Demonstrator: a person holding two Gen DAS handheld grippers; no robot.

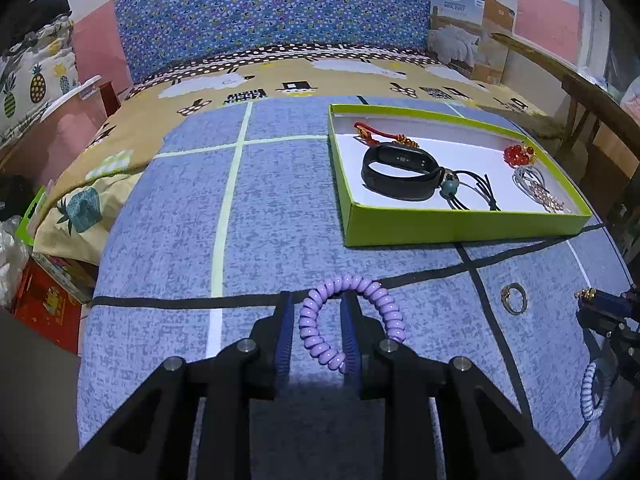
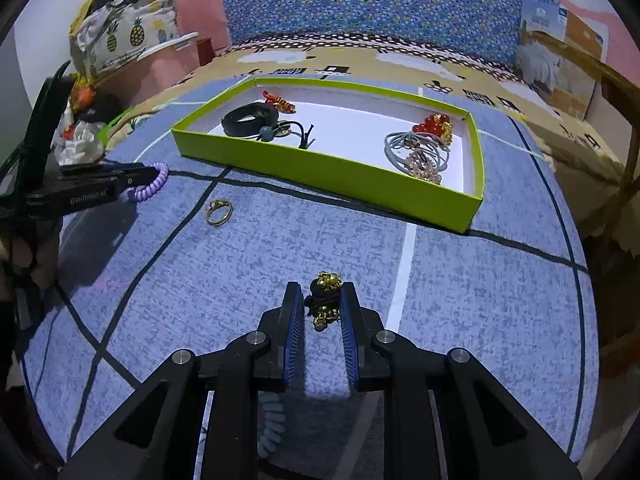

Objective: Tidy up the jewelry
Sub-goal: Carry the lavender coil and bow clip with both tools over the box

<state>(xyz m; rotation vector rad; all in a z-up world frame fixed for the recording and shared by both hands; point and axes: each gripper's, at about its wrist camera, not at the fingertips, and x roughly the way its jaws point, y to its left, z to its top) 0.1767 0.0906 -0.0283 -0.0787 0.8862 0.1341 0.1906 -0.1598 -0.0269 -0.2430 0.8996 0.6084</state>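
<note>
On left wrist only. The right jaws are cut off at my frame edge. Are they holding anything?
Observer: Yes. The right gripper is shut on a bell tie: black band, gold bells.
Operator: What's between it and the tray?
Observer: Only mat lies between the bell tie and the near wall of the tray.
Operator: Is the person in view anywhere?
Observer: Only a hand, dim at the left edge of the right wrist view, behind the left gripper.
</note>
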